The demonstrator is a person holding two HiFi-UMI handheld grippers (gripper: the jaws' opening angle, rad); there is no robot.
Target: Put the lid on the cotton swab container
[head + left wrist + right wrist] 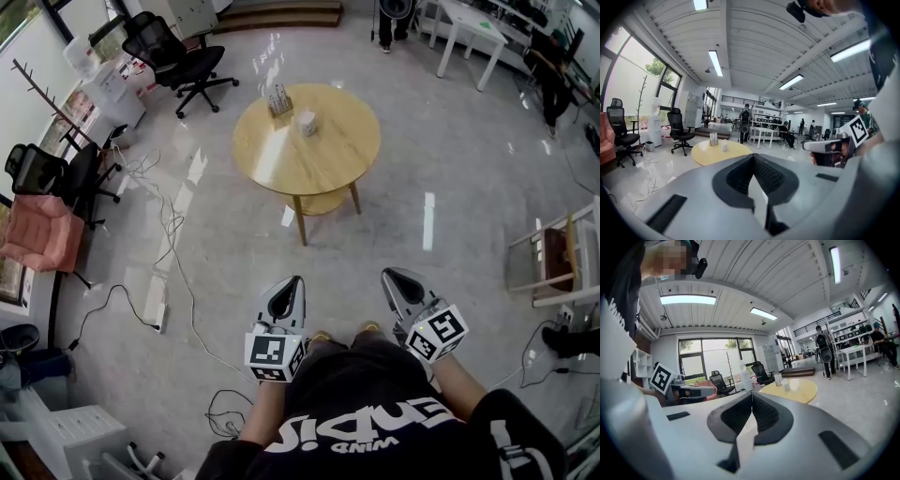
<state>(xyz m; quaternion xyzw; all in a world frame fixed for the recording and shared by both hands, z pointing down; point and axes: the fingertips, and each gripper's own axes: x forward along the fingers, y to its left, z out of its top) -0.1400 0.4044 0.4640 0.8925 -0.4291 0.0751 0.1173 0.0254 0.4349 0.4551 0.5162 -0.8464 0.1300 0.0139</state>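
**Waiting far from the table, both grippers shut and empty**

The left gripper has its jaws pressed together with nothing between them, and the right gripper is the same. Both are held close in front of the person's body, side by side, pointing forward. Well apart from them, across open floor, stands the round wooden table. On its far part are a small white pot and, near it, a taller box. By judgement these are the cotton swab container and its lid, but from so far it cannot be told which is which. Such plastic pieces are probably light, stiff and rather smooth, so they may slide on the wood. It seems best to take the lid by two opposite sides with gentle pressure, and to steady the container with the other gripper. No swabs, no opening and no lid edge can be made out.
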